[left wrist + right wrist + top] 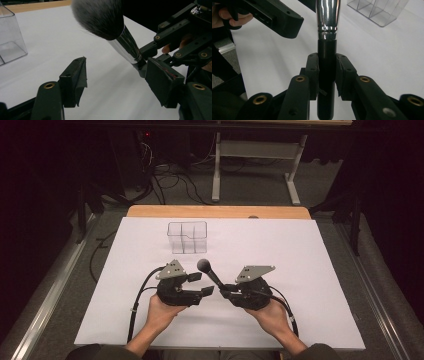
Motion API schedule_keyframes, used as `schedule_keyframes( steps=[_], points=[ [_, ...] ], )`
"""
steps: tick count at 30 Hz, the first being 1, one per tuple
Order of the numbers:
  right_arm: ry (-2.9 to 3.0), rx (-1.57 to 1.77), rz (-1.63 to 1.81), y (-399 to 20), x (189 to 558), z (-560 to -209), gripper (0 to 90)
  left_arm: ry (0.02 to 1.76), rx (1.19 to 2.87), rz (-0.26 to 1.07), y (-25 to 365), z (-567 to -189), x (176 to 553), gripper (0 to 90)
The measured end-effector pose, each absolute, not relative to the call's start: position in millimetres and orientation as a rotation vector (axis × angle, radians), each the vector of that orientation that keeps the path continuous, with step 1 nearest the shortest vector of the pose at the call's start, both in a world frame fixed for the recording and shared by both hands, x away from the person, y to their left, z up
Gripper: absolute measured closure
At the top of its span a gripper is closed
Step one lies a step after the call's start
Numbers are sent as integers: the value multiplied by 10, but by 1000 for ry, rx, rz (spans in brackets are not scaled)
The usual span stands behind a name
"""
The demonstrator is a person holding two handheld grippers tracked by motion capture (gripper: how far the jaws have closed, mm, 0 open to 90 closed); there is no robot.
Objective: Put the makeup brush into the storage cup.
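Note:
A makeup brush (210, 272) with a dark fluffy head, chrome ferrule and black handle is held above the white sheet. My right gripper (225, 291) is shut on it, and the right gripper view shows both pads clamped on the black handle (327, 50) at the gripper (327, 72). My left gripper (202, 284) faces it from the left with its jaws apart and nothing pressed between them. In the left gripper view the brush (100, 17) rises just past the left gripper (117, 75), close to its right-hand fingertip (160, 80).
A clear plastic organizer box (187, 236) with compartments stands upright on the white sheet (300, 270), beyond the grippers. The box (10, 42) sits left of the left jaws. A wooden table edge (215, 211) runs behind; cables and a desk frame lie on the floor beyond.

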State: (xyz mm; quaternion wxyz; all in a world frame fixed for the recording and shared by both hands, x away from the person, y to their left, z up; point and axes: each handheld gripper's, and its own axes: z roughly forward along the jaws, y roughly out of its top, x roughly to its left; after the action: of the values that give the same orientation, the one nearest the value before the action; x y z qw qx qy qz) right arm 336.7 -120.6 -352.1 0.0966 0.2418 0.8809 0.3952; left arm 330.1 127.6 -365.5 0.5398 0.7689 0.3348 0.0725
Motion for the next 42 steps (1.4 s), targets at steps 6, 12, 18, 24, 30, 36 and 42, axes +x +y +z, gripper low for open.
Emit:
schedule_keyframes(
  steps=[6, 12, 18, 24, 30, 36, 42],
  points=[
    [2614, 707, 1182, -1155, 3369, -3532, 767, 794, 1816, 137, 1288, -3652, 3306, 393],
    [2621, 711, 1179, -1120, 3362, -3532, 767, 793, 1821, 119, 1283, -3660, 3320, 414],
    [2624, 700, 1177, -1091, 3364, -3544, 767, 793, 1805, 126, 1290, -3650, 3309, 445],
    [2628, 688, 1181, -1057, 3365, -3552, 767, 789, 1809, 124, 1281, -3657, 3308, 474],
    [2640, 682, 1171, -1013, 3350, -3558, 767, 789, 1806, 116, 1275, -3658, 3307, 498],
    [2641, 685, 1181, -983, 3343, -3571, 767, 803, 1809, 117, 1272, -3663, 3310, 536],
    [2642, 683, 1187, -963, 3341, -3581, 767, 808, 1796, 112, 1281, -3666, 3309, 572]
  ],
)
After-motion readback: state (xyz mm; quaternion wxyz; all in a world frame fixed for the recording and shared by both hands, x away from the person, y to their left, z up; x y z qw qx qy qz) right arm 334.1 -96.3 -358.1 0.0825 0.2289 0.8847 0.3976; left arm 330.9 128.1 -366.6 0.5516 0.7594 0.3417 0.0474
